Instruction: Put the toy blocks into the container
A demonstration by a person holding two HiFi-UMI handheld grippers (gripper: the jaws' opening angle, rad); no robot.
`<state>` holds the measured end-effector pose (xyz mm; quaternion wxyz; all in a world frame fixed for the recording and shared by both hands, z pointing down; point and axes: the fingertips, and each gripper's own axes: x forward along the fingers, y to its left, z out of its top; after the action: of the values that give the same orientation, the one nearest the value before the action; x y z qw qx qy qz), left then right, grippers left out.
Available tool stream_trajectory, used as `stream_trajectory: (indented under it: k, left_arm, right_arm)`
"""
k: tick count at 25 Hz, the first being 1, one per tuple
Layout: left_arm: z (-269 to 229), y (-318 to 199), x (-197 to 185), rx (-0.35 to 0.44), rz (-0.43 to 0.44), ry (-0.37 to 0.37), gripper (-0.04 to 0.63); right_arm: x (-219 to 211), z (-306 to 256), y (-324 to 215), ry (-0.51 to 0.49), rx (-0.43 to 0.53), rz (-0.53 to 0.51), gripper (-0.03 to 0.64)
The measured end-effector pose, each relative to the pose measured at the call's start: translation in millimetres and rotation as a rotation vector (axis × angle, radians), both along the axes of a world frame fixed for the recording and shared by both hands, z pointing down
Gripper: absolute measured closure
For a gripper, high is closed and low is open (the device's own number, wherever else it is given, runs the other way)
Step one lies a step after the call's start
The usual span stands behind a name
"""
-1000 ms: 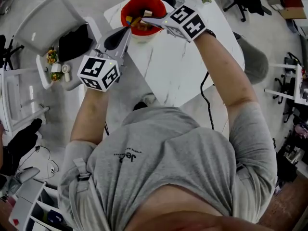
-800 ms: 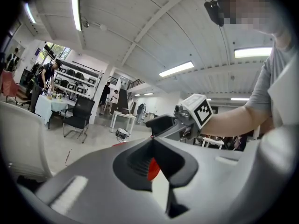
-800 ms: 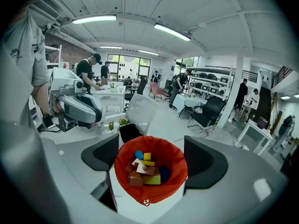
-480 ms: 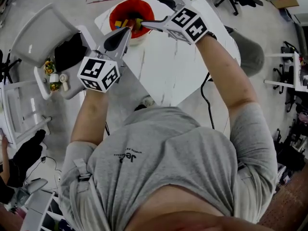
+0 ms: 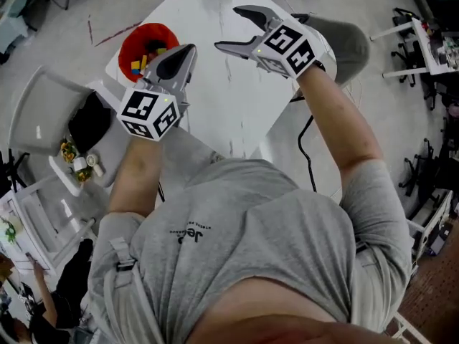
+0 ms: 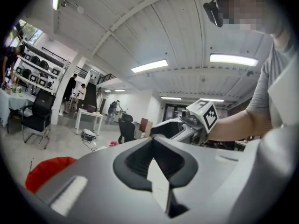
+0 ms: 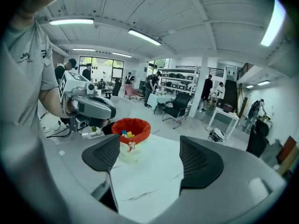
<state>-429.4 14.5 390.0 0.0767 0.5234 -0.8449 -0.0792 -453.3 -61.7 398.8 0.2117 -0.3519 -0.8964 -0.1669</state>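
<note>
The right gripper (image 5: 229, 27), spread wide and empty, has pulled back from the container (image 5: 125, 47). The left gripper (image 5: 185, 54) is pressed together and holds nothing. The toy blocks (image 5: 143, 61) lie inside, so the job looks done.

My left gripper (image 5: 185, 51) hides part of the container (image 5: 129, 43) from me; its blocks (image 5: 141, 64) are too small to count.

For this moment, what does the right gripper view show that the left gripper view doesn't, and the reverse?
Only the right gripper view: the right gripper open and empty above the white table, coloured blocks inside the container, and the left gripper near it. Only the left gripper view: the left gripper's jaws together with nothing between them, and the right gripper seen from outside. Both: the red container and the office behind.
</note>
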Motion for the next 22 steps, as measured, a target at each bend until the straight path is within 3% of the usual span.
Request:
stream_trajectory:
  k: [2, 5, 9, 16, 22]
  left_arm:
    - [-6.8, -34.3, 11.5, 0.006, 0.089, -0.010, 0.548]
    - [-13.5, -83.1, 35.8, 0.012, 0.203, -0.020, 0.548]
    - [-23.0, -143.7, 81.3, 0.024, 0.330, -0.028, 0.548]
    - [-39.6, -251.6, 197.3, 0.035, 0.620, -0.061, 0.547]
    - [-56.2, -312.4, 329.3, 0.043, 0.815, -0.081, 0.546]
  right_arm:
    - [20.9, -8.2, -37.6, -0.016, -0.013, 0.094, 0.242]
    - [54.5, -22.2, -90.9, -0.058, -0.030, 0.227, 0.364]
    - [117.0, -37.3, -151.0, -0.093, -0.047, 0.361, 0.438]
    - [275.6, -48.5, -250.9, -0.147, -0.036, 0.665, 0.517]
    - [437.6, -66.4, -297.6, -0.213, -0.063, 0.906, 0.559]
